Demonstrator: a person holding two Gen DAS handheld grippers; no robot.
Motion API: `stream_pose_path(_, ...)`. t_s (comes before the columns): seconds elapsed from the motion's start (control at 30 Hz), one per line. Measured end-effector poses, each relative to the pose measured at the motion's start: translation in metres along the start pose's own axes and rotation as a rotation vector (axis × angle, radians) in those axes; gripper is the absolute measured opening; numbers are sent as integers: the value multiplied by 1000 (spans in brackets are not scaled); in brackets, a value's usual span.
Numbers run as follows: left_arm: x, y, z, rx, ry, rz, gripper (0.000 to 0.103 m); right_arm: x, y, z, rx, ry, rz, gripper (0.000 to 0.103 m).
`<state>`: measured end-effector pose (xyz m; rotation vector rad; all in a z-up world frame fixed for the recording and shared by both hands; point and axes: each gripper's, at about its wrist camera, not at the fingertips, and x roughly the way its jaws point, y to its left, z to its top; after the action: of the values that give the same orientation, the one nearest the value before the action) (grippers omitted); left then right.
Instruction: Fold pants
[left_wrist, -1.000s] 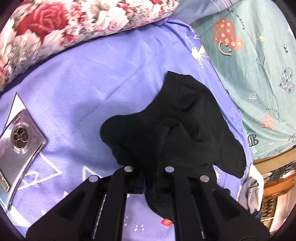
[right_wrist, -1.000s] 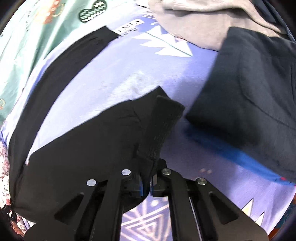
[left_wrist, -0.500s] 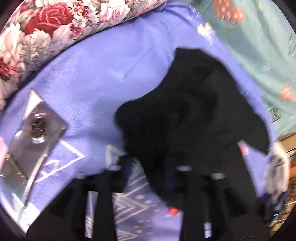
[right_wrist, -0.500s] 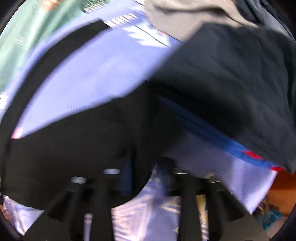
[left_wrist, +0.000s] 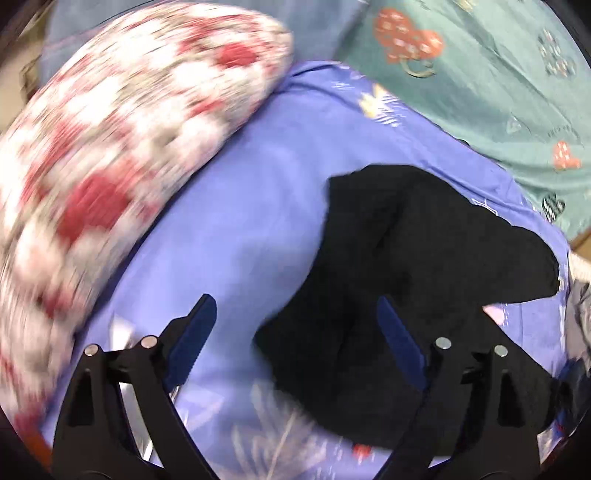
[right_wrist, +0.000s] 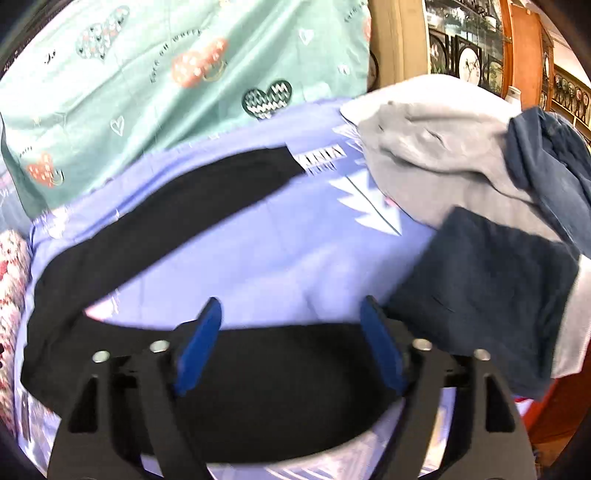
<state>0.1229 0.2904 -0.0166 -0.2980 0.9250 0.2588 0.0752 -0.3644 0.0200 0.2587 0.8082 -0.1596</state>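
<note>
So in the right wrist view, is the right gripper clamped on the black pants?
No, the right gripper has its jaws opening wide, and the black pants lie flat on the bedsheet below, unpinched.

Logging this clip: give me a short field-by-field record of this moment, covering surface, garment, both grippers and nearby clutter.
surface: purple patterned sheet on a bed
garment: black pants lying on the sheet, one leg stretched out across it
left gripper: jaws opening, nothing pinched, pants below
right gripper: jaws opening, nothing pinched, above the pants
nearby: floral pillow, teal heart-print cover, grey garment, folded navy garment
fold status: not yet folded neatly
</note>
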Motion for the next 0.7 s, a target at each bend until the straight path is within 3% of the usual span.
stream_pose_path(0.1,41,-19,37,89,18,10,90,20,21,10,-23,41,71,82)
stream_pose_path(0.2,83,-36,68,147,32,27,89,34,32,9,-31,68,62,82)
stream_pose_path(0.23,97,-43,77,187,30,57,89,41,33,11,-22,75,60,82)
stream_pose_path(0.3,119,-55,86,272,8,193,85,49,31,10,-7,91,59,84)
stream_pose_path(0.33,131,-61,91,309,16,216,82,51,31,6,-4,94,57,85)
stream_pose_path(0.4,147,-68,96,328,70,151,74,65,31,13,-8,86,46,87)
stream_pose_path(0.53,156,-81,95,382,95,36,74,110,33,28,44,104,69,90)
stream_pose_path(0.63,163,-91,90,425,106,25,74,168,39,49,127,195,119,90)
stream_pose_path(0.7,171,-97,84,437,126,60,71,197,42,65,166,218,117,90)
